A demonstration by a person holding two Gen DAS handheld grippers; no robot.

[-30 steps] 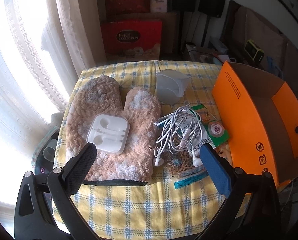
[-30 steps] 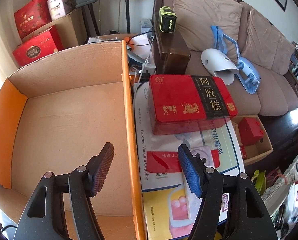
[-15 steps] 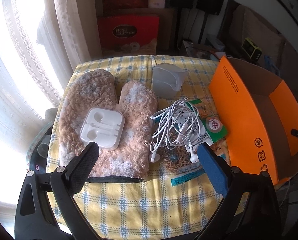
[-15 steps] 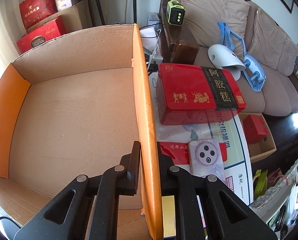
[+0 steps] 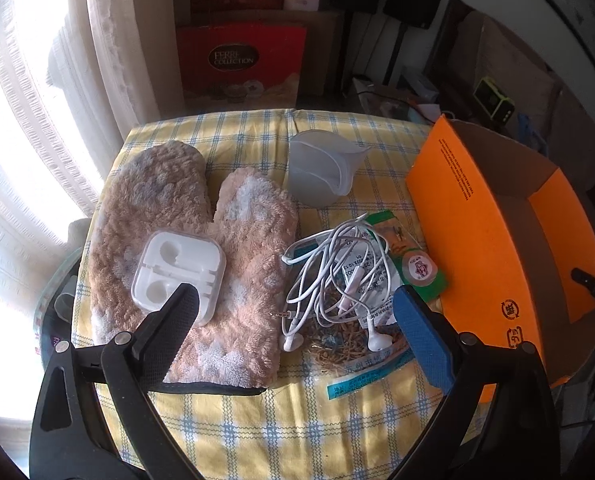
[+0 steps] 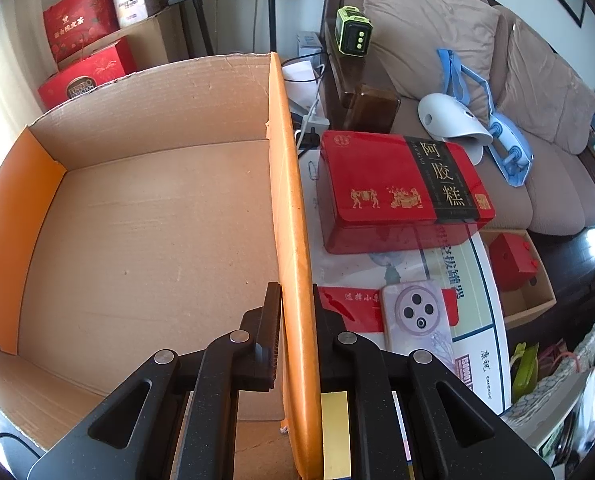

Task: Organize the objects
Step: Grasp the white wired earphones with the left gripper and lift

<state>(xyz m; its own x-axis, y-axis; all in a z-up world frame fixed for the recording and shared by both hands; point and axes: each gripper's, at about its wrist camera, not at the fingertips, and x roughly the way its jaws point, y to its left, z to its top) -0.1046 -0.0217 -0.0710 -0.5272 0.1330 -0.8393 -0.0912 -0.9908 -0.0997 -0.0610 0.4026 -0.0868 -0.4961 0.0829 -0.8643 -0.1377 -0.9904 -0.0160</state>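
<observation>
While the left gripper (image 5: 293, 316) is hanging spread wide and empty over the checked tablecloth (image 5: 257, 420), the loose things are waiting beneath it: a tangled white earphone cable (image 5: 337, 276) is lying on a printed packet (image 5: 361, 344), a white plastic earphone case (image 5: 179, 270) is sitting on a fluffy oven mitt (image 5: 185, 248), and a translucent measuring cup (image 5: 321, 172) is standing behind them, with the orange cardboard box (image 5: 477, 248) just to the right. The cable is looking light and floppy, so pinching the bundle at its thick middle should be lifting it whole; the case is looking rigid, slick and light, best taken across its short sides; the mitt is soft and will be sagging from any corner. Compared with a second ago, this view is showing almost the same framing, the jaws standing much as wide. In the right wrist view, the right gripper (image 6: 295, 328) is clamping the box's orange side wall (image 6: 293, 216), one pad inside and one outside, beside a red tin (image 6: 401, 188) and a phone (image 6: 417, 320). The wall is thin, stiff corrugated board, light but likely to be flexing if tugged hard. A second ago these jaws were standing apart astride that wall; now they are pressing it.
</observation>
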